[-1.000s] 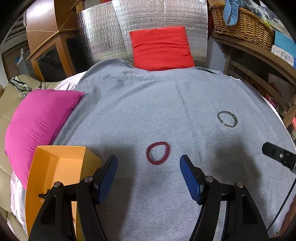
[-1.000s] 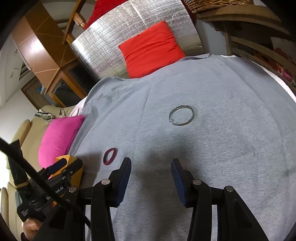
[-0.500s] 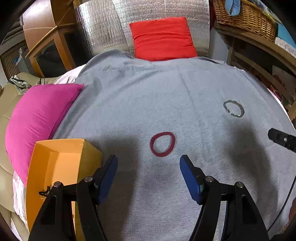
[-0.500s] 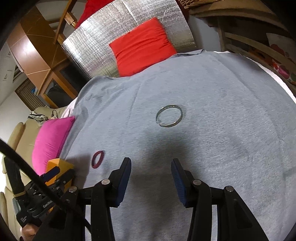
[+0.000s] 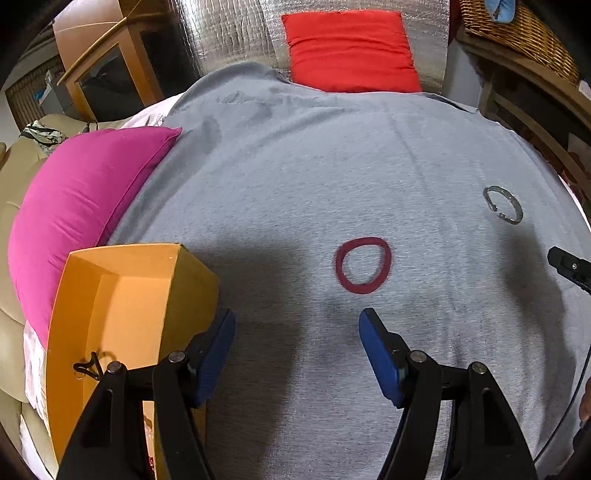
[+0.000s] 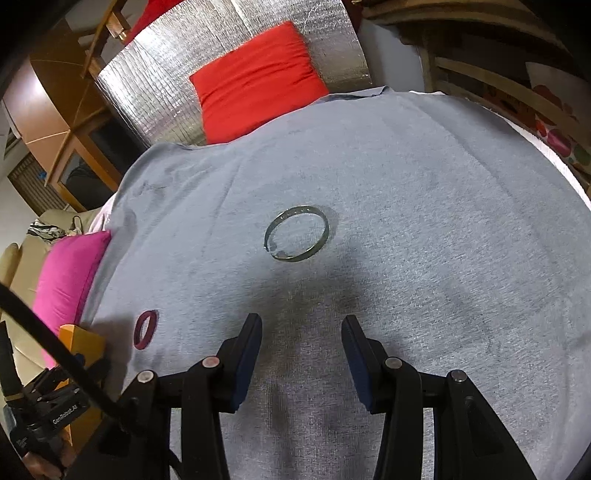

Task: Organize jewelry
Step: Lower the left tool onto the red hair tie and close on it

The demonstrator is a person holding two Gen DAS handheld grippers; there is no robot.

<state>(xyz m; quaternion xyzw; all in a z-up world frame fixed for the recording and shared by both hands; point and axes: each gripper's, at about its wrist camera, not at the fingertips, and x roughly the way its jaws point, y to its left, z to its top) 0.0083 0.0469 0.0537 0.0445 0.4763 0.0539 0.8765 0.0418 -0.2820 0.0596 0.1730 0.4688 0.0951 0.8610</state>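
Note:
A dark red bangle (image 5: 363,265) lies flat on the grey cloth (image 5: 332,166), just ahead of my open, empty left gripper (image 5: 297,328). It also shows in the right wrist view (image 6: 145,329). A silver bangle (image 6: 297,233) lies on the cloth a short way ahead of my open, empty right gripper (image 6: 302,332). It also shows in the left wrist view (image 5: 504,205). An open orange box (image 5: 122,314) stands left of the left gripper, with a small dark piece (image 5: 88,366) on its floor.
A pink cushion (image 5: 77,199) lies behind the box at the left. A red cushion (image 5: 351,51) leans on a silver foil panel (image 5: 236,33) at the far edge. Wooden shelving (image 5: 532,96) with a wicker basket (image 5: 517,29) stands at the right.
Both grippers stayed open. The left gripper drew back toward the box, so the red bangle sits farther ahead. The right gripper moved closer to the silver bangle.

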